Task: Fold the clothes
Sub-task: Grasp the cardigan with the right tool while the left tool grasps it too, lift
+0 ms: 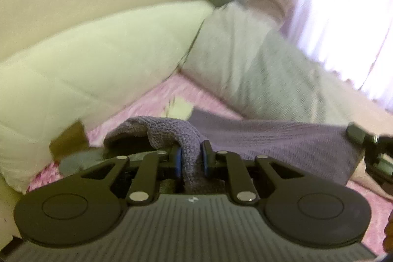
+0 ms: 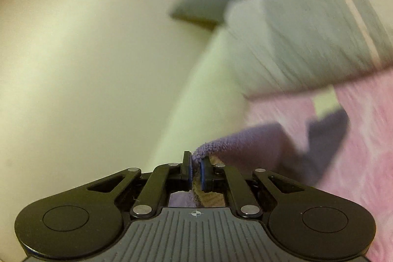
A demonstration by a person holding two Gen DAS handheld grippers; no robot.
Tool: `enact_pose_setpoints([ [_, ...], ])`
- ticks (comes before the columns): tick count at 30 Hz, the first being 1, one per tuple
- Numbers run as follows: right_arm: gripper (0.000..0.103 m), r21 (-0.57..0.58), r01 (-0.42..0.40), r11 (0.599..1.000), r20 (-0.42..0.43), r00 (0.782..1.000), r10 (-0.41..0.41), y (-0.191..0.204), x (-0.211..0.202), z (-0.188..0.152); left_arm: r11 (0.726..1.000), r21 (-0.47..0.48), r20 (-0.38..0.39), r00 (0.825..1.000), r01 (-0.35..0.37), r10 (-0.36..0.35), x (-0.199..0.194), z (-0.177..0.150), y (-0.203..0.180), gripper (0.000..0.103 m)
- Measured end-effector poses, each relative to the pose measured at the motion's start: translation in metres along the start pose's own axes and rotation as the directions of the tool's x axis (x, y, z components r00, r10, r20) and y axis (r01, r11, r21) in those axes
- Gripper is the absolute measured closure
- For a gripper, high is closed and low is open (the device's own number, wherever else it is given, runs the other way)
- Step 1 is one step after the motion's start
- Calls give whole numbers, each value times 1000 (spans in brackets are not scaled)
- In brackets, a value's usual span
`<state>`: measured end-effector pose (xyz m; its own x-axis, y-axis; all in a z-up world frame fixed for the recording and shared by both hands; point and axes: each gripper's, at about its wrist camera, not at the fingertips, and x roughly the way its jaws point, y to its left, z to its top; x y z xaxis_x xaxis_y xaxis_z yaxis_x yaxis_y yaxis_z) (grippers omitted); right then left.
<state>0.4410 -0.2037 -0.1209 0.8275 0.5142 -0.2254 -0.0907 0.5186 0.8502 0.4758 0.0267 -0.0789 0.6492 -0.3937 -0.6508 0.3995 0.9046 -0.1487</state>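
gripping the purple knit garment [image 1: 270, 141] with both claws.
your left gripper [image 1: 191, 158] and right gripper [image 2: 195, 173] each pinch its edge; no writing readable.

both grippers, left gripper [image 1: 191, 155] and right gripper [image 2: 195, 170], clamped tight.

Garment [image 1: 282, 141] lies on the bed [image 1: 157, 100], pillows [image 1: 245, 60] behind it (against the wall)

Purple knitted garment [image 1: 282, 139], bunched at one corner, stretched taut above pink bed, pinched at two edges, hanging slack between.
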Motion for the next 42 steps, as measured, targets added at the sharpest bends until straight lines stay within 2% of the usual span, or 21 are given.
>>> enact_pose_setpoints([
  [3,99,-26,-66,997,78,995,68,35,-28,13,998,4,31,997,65,-66,-31,5,-22,90],
  [6,99,-51,-91,995,155,983,98,61,-63,24,992,-7,60,990,130,-129,-57,7,-47,90],
  [8,99,-78,-90,993,195,975,104,76,-83,29,983,-25,71,981,181,-179,-68,8,-59,89],
  [11,99,-110,-75,991,252,963,100,96,-120,36,962,-100,50,967,254,-250,-78,5,-75,86],
  [15,99,-131,-54,990,352,931,97,114,-181,47,952,-64,69,953,298,-294,-112,-1,-110,87],
  [20,99,-184,17,983,468,881,73,137,-251,55,914,-29,82,912,405,-401,-142,-5,-165,86],
  [23,99,-230,53,972,528,845,79,155,-302,55,892,-9,50,891,451,-450,-150,-21,-202,86],
  [25,98,-271,70,960,540,837,91,172,-329,52,872,-7,13,872,489,-489,-150,-39,-231,86],
  [27,98,-319,127,939,551,831,75,190,-359,46,851,-2,-29,850,526,-526,-149,-56,-264,86],
  [29,98,-336,194,922,546,837,22,198,-380,46,830,1,-75,827,558,-557,-147,-78,-296,86],
  [30,97,-339,251,907,513,857,-46,200,-385,50,820,4,-101,816,572,-569,-148,-89,-312,86],
  [31,96,-331,329,884,482,864,-141,201,-384,53,812,8,-129,806,583,-578,-148,-100,-328,86],
  [32,86,-324,411,852,450,859,-244,198,-380,54,807,15,-160,798,591,-582,-148,-112,-342,86],
  [33,62,-315,491,812,405,843,-353,189,-378,54,803,22,-189,791,595,-581,-148,-123,-354,86],
  [34,42,-285,547,787,366,821,-438,174,-378,52,803,29,-215,789,595,-576,-150,-133,-363,86],
  [36,40,-233,645,728,285,761,-584,144,-380,45,803,44,-266,781,595,-565,-155,-153,-380,85],
  [42,40,-129,770,624,97,636,-765,70,-424,-15,803,59,-418,745,593,-520,-164,-212,-408,84],
])
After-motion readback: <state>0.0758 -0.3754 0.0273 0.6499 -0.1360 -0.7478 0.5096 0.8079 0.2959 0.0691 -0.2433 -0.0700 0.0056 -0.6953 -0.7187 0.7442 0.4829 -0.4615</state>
